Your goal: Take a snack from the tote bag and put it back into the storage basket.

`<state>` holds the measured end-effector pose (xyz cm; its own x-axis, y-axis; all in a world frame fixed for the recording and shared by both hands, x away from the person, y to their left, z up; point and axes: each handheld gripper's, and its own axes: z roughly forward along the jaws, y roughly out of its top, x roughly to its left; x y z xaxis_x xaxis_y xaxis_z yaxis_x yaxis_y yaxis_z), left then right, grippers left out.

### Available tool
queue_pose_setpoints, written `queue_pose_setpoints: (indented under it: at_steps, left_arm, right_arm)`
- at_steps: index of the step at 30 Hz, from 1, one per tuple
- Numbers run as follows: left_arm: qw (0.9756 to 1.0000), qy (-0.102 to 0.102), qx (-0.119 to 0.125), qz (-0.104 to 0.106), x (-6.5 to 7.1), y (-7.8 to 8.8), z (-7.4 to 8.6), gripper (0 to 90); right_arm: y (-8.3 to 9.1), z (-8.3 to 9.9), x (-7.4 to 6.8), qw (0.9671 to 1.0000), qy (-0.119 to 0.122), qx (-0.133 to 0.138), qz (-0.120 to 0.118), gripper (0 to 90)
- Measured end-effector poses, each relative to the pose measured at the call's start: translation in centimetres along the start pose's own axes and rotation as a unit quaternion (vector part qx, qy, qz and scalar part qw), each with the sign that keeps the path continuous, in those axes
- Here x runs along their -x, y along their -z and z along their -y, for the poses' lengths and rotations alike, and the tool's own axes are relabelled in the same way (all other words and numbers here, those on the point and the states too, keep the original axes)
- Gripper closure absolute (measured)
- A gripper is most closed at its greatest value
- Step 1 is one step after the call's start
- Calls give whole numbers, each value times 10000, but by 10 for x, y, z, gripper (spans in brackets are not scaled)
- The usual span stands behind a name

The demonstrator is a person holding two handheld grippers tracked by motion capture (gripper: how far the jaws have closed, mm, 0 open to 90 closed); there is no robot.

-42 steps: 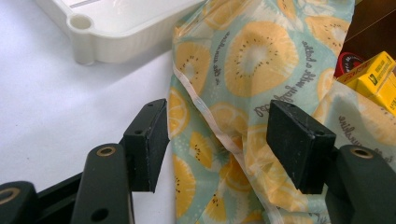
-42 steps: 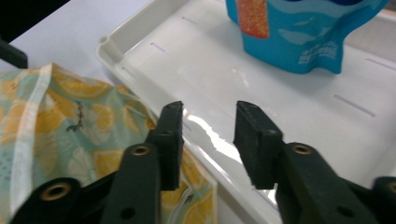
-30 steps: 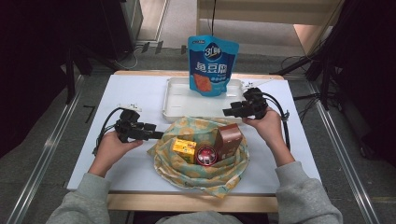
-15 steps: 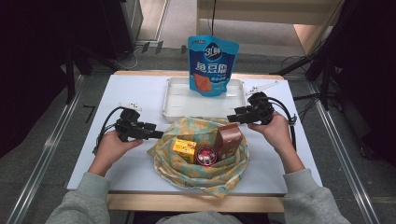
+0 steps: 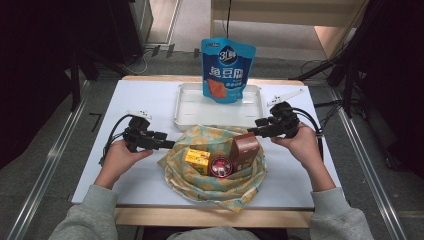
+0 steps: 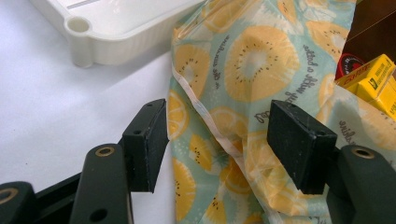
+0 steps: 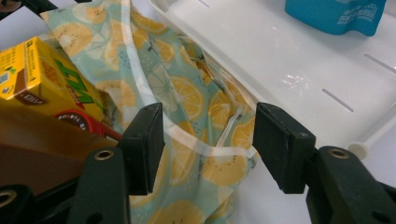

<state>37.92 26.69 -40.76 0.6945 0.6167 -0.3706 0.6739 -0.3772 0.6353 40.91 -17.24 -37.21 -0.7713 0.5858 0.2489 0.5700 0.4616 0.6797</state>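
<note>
Item: fruit-print bag (image 5: 215, 172). I am straddling its left and right rims, left gripper (image 6: 217, 140) and right gripper (image 7: 208, 140) both gaping; risk: thin plastic slipping, contents tipping.

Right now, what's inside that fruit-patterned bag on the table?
The bag holds a yellow carton, a round red tin and a brown box. Anything beneath them is covered by the items and the bag's folds.
</note>
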Motion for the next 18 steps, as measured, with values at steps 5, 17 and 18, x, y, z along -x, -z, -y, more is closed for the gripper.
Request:
queue_pose_setpoints:
  at_steps: [5,17,18]
  left_arm:
    - [10000,3,-2,7,0,-1,0,386]
    - [10000,-17,-5,-2,1,-1,0,386]
    - [10000,-18,-5,-7,1,0,0,386]
  right_arm:
    - [8,1,-4,10000,-20,-64,-51,462]
    - [28,4,-17,9997,144,-156,-154,471]
    - [29,4,-17,9996,161,-134,-176,471]
